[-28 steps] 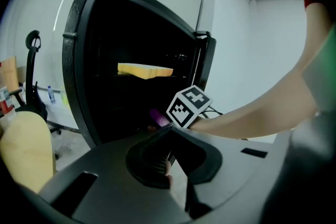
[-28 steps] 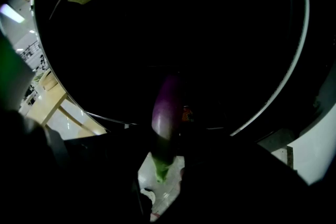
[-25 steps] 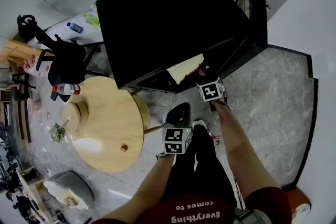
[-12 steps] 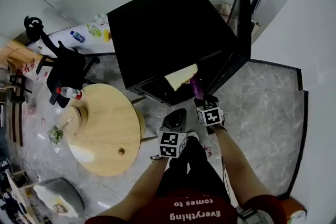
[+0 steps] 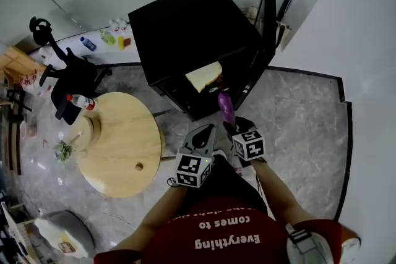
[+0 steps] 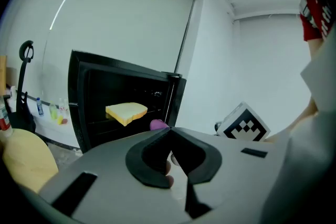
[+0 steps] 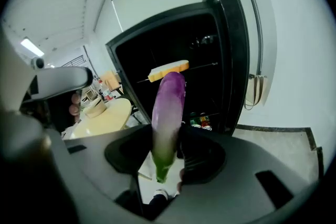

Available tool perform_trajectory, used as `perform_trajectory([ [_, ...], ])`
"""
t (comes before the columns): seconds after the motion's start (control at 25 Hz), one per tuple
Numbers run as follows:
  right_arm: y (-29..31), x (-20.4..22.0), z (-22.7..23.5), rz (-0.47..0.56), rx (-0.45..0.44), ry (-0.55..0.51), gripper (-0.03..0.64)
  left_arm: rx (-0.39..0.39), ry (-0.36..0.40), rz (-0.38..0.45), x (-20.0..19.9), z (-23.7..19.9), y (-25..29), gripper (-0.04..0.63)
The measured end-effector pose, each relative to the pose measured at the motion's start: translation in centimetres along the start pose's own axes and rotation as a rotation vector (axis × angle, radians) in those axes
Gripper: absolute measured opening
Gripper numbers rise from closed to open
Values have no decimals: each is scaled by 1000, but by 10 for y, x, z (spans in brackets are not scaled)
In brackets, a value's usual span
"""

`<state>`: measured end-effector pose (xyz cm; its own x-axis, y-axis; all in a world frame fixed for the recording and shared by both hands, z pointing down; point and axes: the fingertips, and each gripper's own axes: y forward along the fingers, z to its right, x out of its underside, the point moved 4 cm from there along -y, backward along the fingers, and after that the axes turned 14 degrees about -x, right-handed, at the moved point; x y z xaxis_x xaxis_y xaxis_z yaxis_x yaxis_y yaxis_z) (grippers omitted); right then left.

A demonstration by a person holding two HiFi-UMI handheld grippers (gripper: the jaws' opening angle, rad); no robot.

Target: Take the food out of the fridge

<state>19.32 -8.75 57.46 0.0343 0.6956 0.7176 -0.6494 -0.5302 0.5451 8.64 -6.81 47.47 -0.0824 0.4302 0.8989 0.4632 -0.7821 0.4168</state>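
Clamping right hand-held gripper (image 7: pixel 167 149) on eggplant (image 7: pixel 169 107): slip hazard.
Pinching only the tapered green end, purple body standing above the jaws just outside the open fridge (image 5: pixel 185 28); risking pivoting or dropping on any quick swing. Holding left hand-held gripper (image 6: pixel 169 152) closed and empty; risking clipping the door when reaching for the bread slice (image 6: pixel 126 112) on the shelf.

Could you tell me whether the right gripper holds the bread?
No, the right gripper grips a purple eggplant; the bread sits in the fridge.
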Motion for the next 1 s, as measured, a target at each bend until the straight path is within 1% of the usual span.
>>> perform_trajectory([
  [0.12,-18,-3,-32,28,-36,-22,169,2,-3,31,-5,0,-25,3],
  [0.28,-34,-11,-66,53,-80,-47,169,-38,-24,76,-16,-13,-53,3],
  [0.48,-31,-32,-99,75,-151,-114,169,-97,-32,143,-30,-29,-75,3],
  [0.6,-20,-43,-118,71,-204,-156,169,-157,-54,167,-28,-41,-87,3],
  [0.72,-3,-48,-143,56,-276,-199,169,-225,-88,185,-22,-58,-107,3],
  [0.84,22,-51,-175,20,-370,-255,169,-330,-115,201,-12,-84,-131,3],
  [1.0,53,-49,-215,-28,-470,-316,169,-452,-180,212,2,-118,-162,3],
])
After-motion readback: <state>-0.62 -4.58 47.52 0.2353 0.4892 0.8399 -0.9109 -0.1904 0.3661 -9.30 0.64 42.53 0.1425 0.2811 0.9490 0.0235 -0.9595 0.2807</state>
